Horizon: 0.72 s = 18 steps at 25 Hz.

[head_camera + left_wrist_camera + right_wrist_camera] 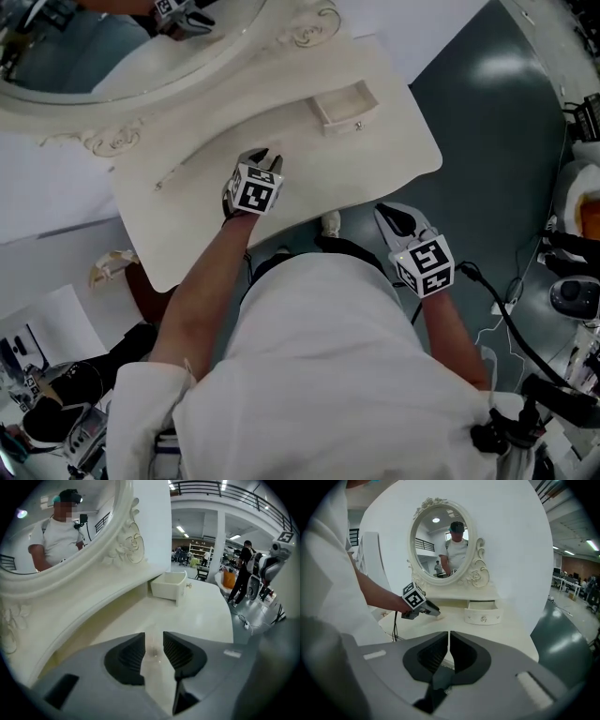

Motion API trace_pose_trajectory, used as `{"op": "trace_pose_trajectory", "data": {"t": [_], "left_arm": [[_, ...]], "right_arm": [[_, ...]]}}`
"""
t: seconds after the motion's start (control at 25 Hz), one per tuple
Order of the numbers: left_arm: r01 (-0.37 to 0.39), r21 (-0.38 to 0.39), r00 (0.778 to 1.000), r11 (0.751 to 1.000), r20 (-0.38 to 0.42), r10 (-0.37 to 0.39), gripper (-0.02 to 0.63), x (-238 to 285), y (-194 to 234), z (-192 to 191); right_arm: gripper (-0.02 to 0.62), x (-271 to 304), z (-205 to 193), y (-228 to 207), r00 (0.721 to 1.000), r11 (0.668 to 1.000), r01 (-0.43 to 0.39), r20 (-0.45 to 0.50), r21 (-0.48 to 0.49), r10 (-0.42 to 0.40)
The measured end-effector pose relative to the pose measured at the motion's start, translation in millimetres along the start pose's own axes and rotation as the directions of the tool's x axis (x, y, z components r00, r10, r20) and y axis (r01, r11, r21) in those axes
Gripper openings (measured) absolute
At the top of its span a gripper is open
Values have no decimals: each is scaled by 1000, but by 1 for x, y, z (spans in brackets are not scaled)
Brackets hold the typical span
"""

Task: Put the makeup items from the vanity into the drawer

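Ahead of left gripper (270, 157), apart: open drawer (345, 120).

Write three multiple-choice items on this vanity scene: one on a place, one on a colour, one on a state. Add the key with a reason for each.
1. Where is the left gripper?
A) over the vanity top
B) over the floor
C) on a chair

2. What colour is the vanity top?
A) black
B) cream white
C) red

3. How is the small drawer?
A) pushed shut
B) pulled open
C) lying upside down

Key:
1 A, since the head view shows it above the tabletop.
2 B, since every view shows a pale cream surface.
3 B, since its hollow inside shows from above.
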State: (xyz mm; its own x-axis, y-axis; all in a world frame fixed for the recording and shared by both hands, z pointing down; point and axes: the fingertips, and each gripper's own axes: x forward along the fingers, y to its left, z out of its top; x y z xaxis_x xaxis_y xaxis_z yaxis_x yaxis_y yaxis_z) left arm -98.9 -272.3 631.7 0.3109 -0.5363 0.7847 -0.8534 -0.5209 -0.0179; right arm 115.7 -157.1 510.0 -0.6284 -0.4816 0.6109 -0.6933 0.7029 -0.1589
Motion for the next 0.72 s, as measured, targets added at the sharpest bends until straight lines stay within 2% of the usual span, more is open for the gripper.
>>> {"op": "trace_pose_trajectory", "data": {"t": [0.12, 0.4, 0.72], "left_arm": [[-36, 6, 999, 999, -40, 36, 92, 11, 3, -3], [-83, 18, 994, 996, -73, 84, 38, 18, 4, 2], [-78, 29, 996, 997, -44, 79, 8, 1, -3, 11]], "right_arm": [[12, 0, -2, -21, 1000, 1000, -9, 5, 3, 9], [8, 7, 1, -59, 999, 999, -45, 25, 19, 44], [6, 13, 5, -64, 996, 997, -75, 54, 13, 74]]}}
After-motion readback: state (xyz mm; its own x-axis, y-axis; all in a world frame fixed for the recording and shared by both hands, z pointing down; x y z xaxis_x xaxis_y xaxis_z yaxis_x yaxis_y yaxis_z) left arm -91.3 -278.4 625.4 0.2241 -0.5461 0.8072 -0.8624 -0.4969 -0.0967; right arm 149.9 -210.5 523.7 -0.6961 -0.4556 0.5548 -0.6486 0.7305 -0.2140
